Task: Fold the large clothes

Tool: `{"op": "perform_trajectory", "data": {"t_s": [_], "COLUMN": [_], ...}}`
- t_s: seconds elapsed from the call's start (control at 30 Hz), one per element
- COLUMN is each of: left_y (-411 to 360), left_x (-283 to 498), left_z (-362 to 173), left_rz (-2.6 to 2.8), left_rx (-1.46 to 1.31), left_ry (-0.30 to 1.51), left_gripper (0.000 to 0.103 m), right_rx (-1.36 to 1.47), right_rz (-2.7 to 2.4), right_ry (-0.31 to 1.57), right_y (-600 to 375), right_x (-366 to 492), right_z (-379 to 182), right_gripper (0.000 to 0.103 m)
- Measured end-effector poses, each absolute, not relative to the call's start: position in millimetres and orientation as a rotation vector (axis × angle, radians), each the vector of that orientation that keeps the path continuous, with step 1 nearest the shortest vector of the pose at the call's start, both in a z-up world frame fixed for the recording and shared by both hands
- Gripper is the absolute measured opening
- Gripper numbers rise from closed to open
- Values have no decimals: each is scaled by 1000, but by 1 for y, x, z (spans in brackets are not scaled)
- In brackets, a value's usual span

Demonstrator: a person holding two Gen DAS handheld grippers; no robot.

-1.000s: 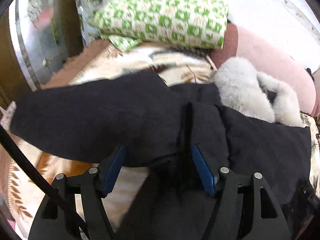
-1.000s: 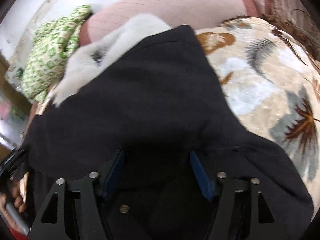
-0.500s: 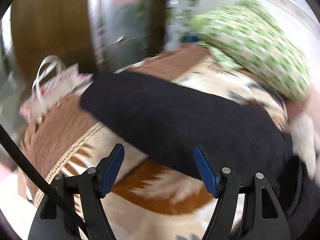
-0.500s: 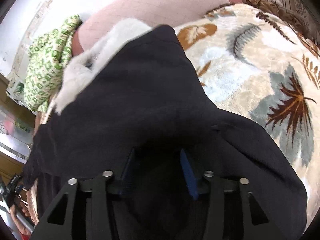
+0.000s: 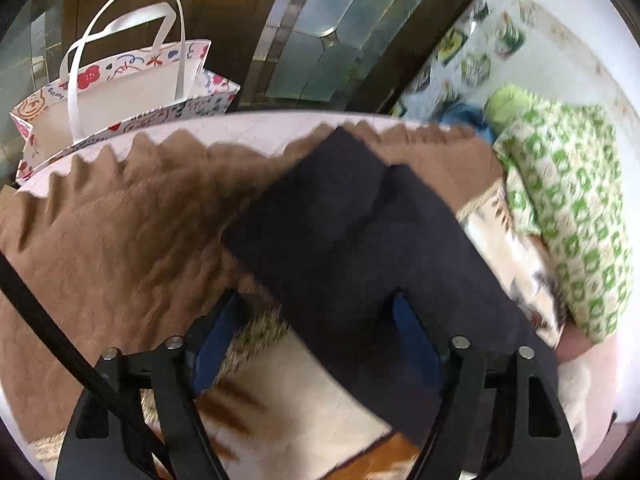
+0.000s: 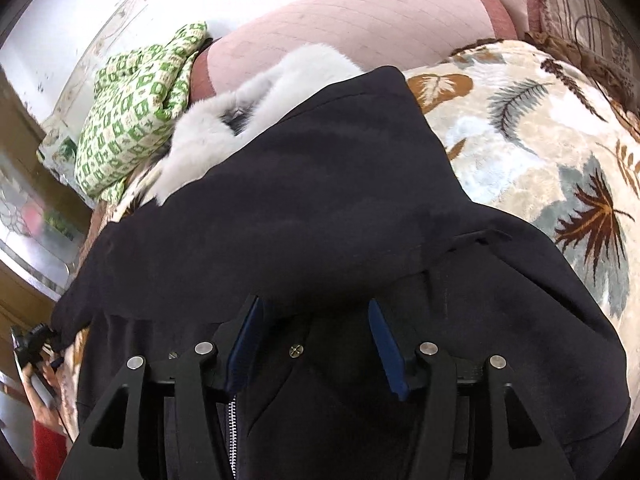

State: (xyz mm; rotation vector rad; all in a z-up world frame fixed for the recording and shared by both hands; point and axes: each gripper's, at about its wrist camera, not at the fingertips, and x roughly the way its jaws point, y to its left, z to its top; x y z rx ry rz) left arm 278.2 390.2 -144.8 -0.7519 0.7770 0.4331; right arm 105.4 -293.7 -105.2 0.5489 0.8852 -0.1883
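Spread over a bed, a plush beige blanket printed with brown and grey leaves (image 6: 532, 152) carries a large dark navy coat (image 6: 320, 208) with a pale grey fur collar (image 6: 248, 120). The coat lies across the middle of the blanket, collar towards a pink quilted headboard cushion (image 6: 360, 16). A silver zip and a small metal snap show near the lower edge of the right wrist view.

The right gripper (image 6: 316, 340) hangs over the coat's front, its blue-padded jaws fairly wide and opening; dark cloth lies between them, but the pads do not press on it.

In the left wrist view one navy sleeve (image 5: 360, 240) stretches out to the blanket's brown fringed border (image 5: 120, 232). The left gripper (image 5: 316, 340) sits above that sleeve, its jaws wide and opening; the sleeve lies over the right-hand pad and crosses part of the gap, not gripped.

A green-and-white patterned folded quilt (image 5: 568, 200) lies beside the collar. Beyond the bed's edge stands a white paper bag with red flower print (image 5: 120, 92), before brown wood and glass panels.
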Motion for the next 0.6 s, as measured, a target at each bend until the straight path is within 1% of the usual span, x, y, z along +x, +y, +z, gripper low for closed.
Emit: {"op": "perform_trajectory", "data": {"t_s": [0.07,0.1,0.2,0.23,0.3,0.37,0.47,0.6], "left_y": [388,388,380,377,373,365,342,301], "left_x": [284,286,292,294,298,298,295,281], "left_z": [-147,-148,-148,-147,-142,-133,-111,-74], "left_rz": [419,421,441,452,464,485,503,428], "left_rx": [-730,-718,-670,-653,-619,-572,-466,-386], "left_ry": [768,762,767,783,807,829,797,715], "left_gripper": [85,86,86,84,57,22,19,18], "right_rx": [546,545,538,537,535,529,515,490], "right_rz": [-180,-178,-175,-174,-175,-179,-182,-178], "right_ry": [900,909,927,929,930,928,924,897], "right_y": [-292,-290,-289,-290,-290,-289,-288,-285], "right_x": [109,110,113,114,115,115,115,112], "right_z": [-110,-112,-118,-119,-120,-120,-119,-111], "right_gripper": [59,59,59,59,59,59,59,59]}}
